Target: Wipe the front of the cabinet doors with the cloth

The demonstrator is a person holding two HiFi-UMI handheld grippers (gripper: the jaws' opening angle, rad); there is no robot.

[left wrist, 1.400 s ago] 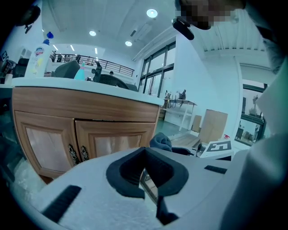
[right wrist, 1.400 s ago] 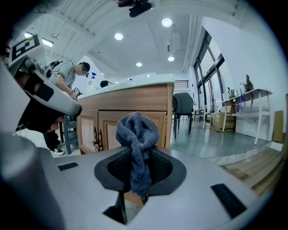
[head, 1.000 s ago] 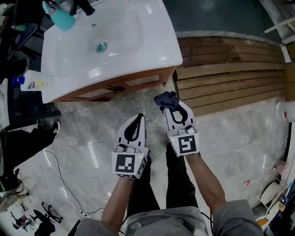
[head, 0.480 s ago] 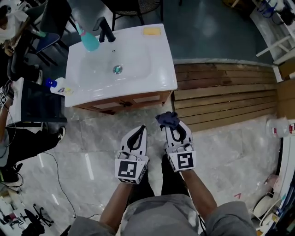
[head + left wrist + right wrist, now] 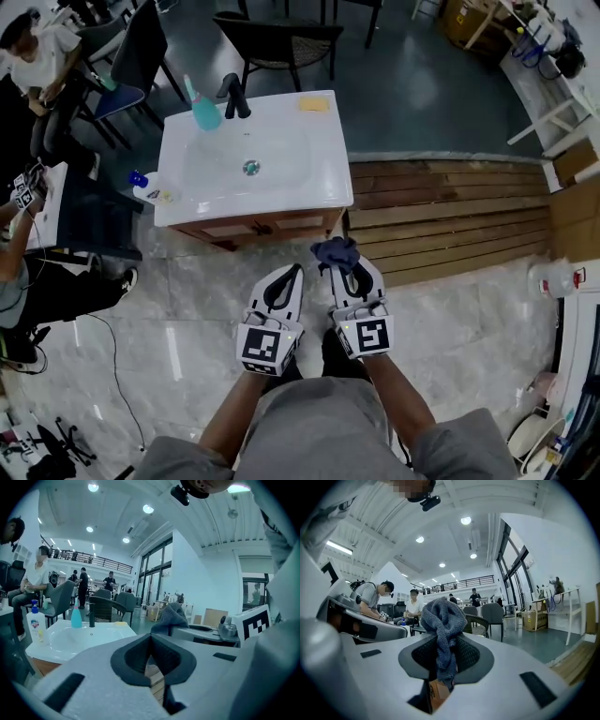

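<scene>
Pinches blue cloth (image 5: 335, 251) in right gripper (image 5: 340, 269), wad bunched past jaw tips. Holds left gripper (image 5: 292, 270) closed, empty, just left. Stands near-side of cabinet doors (image 5: 267, 225), apart.

Basin: a white sink top (image 5: 328, 183) is being viewed from above, with its drain at the middle.
Tap: a black faucet (image 5: 234, 97) is being carried on the basin's back rim.
Teal bottle (image 5: 204, 111): is being kept just beside the tap, on its left.
Yellow sponge (image 5: 313, 104): is being left lying at the back right corner.
Blue-capped bottle (image 5: 150, 190): is being kept at the front left corner.
Wooden slats (image 5: 441, 216): are being laid side by side, right of the basin.
Floor (image 5: 469, 319): pale marble is being crossed by a thin black cable (image 5: 108, 347) at the left.
Dark chair (image 5: 281, 42): is being kept behind the basin.
Seated person (image 5: 37, 52): is being shown at the far left.
</scene>
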